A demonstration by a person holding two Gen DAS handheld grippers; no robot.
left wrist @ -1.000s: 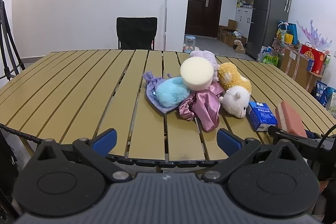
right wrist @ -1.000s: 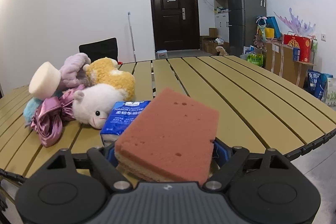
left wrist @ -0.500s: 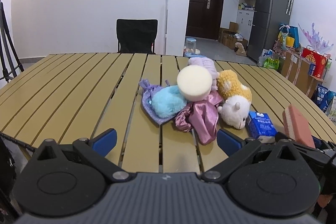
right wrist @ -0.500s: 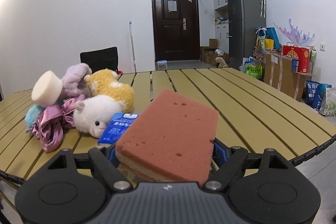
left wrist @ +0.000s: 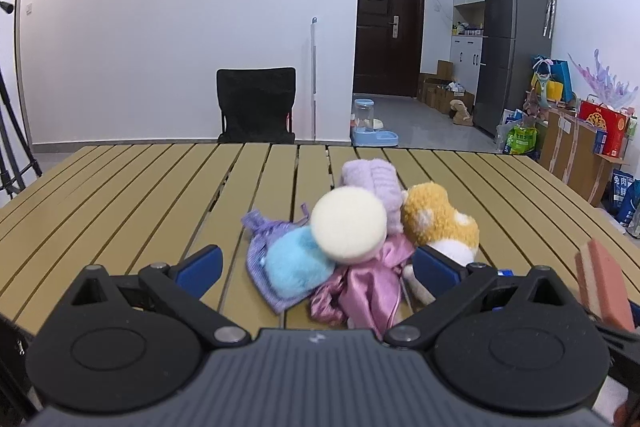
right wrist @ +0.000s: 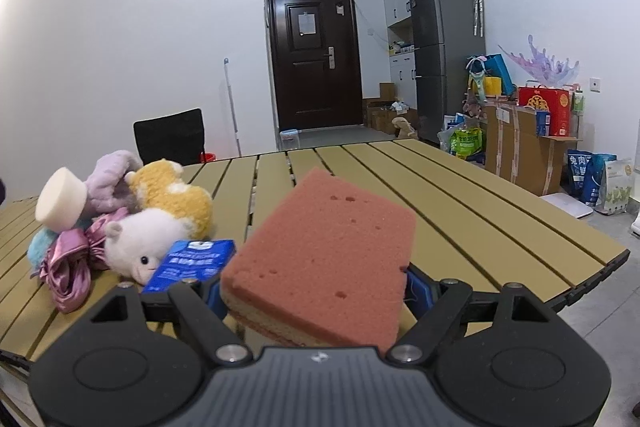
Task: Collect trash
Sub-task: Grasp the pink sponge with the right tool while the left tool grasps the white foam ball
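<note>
My right gripper (right wrist: 314,297) is shut on a pink sponge (right wrist: 324,259) with a yellow underside and holds it above the table's near edge; the sponge also shows at the right edge of the left wrist view (left wrist: 604,287). My left gripper (left wrist: 316,271) is open and empty, low over the table just in front of a pile: a cream round sponge (left wrist: 350,225), a light blue fluffy ball (left wrist: 296,267), a pink satin cloth (left wrist: 364,291), a purple pouch (left wrist: 260,239), a lilac plush (left wrist: 374,179) and an orange-and-white plush toy (left wrist: 440,223). A blue tissue pack (right wrist: 192,263) lies beside the plush.
The slatted wooden table (left wrist: 140,195) spreads to the left and far side. A black chair (left wrist: 256,105) stands behind it. A tripod (left wrist: 12,131) stands at the far left. A fridge (left wrist: 512,43), boxes and bags line the right wall.
Both grippers have sunk lower and drawn back a little toward the table's near edge. The pile now sits between the left fingers' line of sight. The pink sponge stays gripped.
</note>
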